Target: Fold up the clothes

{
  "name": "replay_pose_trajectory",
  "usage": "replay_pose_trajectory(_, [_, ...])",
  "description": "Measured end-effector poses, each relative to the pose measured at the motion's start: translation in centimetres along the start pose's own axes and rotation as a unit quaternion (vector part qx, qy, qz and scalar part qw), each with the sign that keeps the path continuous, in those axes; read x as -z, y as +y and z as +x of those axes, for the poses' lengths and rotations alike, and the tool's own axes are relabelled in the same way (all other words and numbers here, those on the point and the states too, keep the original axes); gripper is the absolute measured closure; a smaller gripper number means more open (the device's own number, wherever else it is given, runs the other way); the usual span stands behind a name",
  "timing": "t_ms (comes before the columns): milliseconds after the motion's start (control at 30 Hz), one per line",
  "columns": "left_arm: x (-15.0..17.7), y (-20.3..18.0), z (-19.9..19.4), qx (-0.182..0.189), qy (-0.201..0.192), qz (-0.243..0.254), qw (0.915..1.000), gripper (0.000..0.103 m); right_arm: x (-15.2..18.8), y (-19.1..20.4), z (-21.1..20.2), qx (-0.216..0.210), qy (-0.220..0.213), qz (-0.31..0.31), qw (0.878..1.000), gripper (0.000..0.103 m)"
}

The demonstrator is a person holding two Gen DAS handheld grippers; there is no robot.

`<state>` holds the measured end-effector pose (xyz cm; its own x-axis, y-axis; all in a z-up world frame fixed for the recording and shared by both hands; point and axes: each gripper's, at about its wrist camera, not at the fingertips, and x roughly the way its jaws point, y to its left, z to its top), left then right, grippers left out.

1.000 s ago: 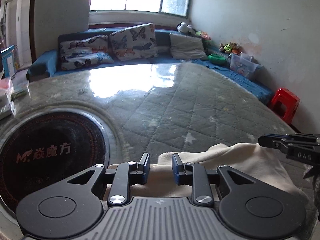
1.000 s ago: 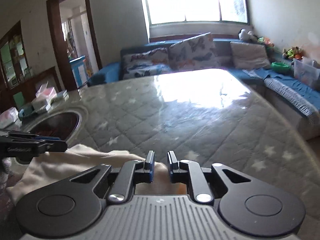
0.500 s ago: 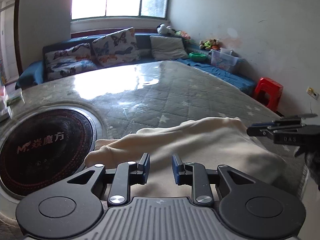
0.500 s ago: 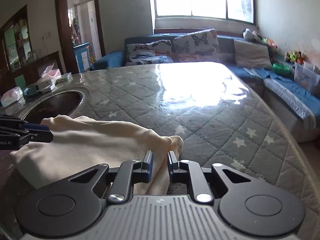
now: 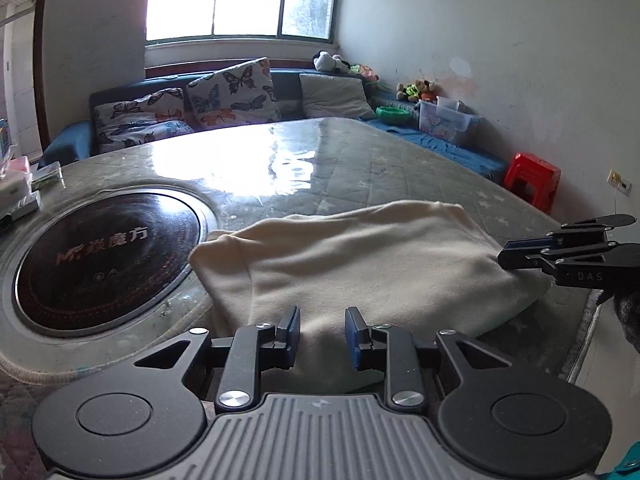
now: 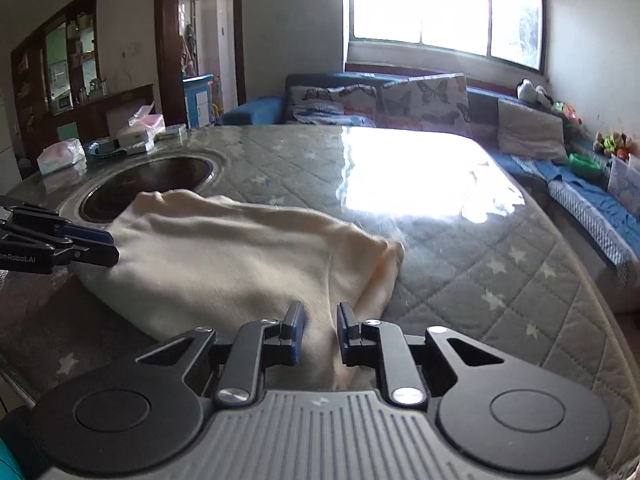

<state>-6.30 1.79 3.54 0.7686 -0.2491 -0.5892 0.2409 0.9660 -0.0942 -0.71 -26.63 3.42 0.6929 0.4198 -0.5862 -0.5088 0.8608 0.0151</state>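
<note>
Two tools, one cream garment (image 5: 360,264), and it's lying in a folded slab on the near part of the counter (image 5: 360,168), just beside the round black hotplate (image 5: 104,252) set into the top.

Left tool (image 5: 322,334) sits at the near edge of the cloth with its blue pads parted. Fabric shows in the gap, but nothing looks squeezed, so I'd call it spread and not pinching. Right tool (image 6: 320,330) is the same story at the other near corner: pads apart, cloth running under and between them, no clamp that I can see. From the left camera the right tool (image 5: 516,254) shows side-on at the cloth's right edge, too edge-on to judge there.

Why held like this? My guess is one tool per near corner keeps the hem square, so the next fold goes over evenly. The left edge already has a doubled flap (image 5: 224,256) and the right side looks tucked under, so I'd say the side folds are done and a lengthwise fold is what's left.

Soft fleecy stuff like this will sag if only one corner gets lifted.
</note>
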Motion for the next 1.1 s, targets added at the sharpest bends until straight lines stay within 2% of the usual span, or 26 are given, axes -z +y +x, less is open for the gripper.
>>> replay_pose_trajectory(267, [1.0,1.4,-0.7,0.003,-0.004,-0.035,0.9994,0.076,-0.2,0.6,0.6,-0.008,0.017,-0.016,1.000,0.086])
replay_pose_trajectory(333, [1.2,1.7,-0.9,0.004,-0.006,-0.044,0.9990,0.076,-1.0,1.1,-0.1,-0.013,0.006,-0.034,0.999,0.085])
replay_pose_trajectory(567, [2.0,3.0,-1.5,0.006,-0.010,-0.075,0.9971,0.078,-2.8,4.8,0.5,-0.073,0.001,-0.092,0.993,0.084])
replay_pose_trajectory(800, [1.6,5.1,-2.6,-0.009,-0.011,-0.114,0.9934,0.075,-4.1,10.8,2.5,-0.152,0.010,-0.174,0.973,0.082])
replay_pose_trajectory(867, [1.5,5.8,-2.9,-0.013,-0.011,-0.125,0.9920,0.077,-4.1,12.9,3.1,-0.168,0.013,-0.204,0.964,0.072])
replay_pose_trajectory(967, [1.3,6.7,-3.4,-0.019,-0.012,-0.141,0.9897,0.077,-3.8,15.4,3.6,-0.187,0.011,-0.244,0.951,0.069])
replay_pose_trajectory(1033, [1.1,7.3,-3.7,-0.024,-0.012,-0.152,0.9880,0.072,-3.6,16.9,4.1,-0.194,0.011,-0.270,0.943,0.061])
replay_pose_trajectory(1100, [0.8,7.8,-3.7,-0.020,-0.012,-0.166,0.9859,0.063,-3.3,18.3,4.6,-0.192,0.012,-0.297,0.935,0.060])
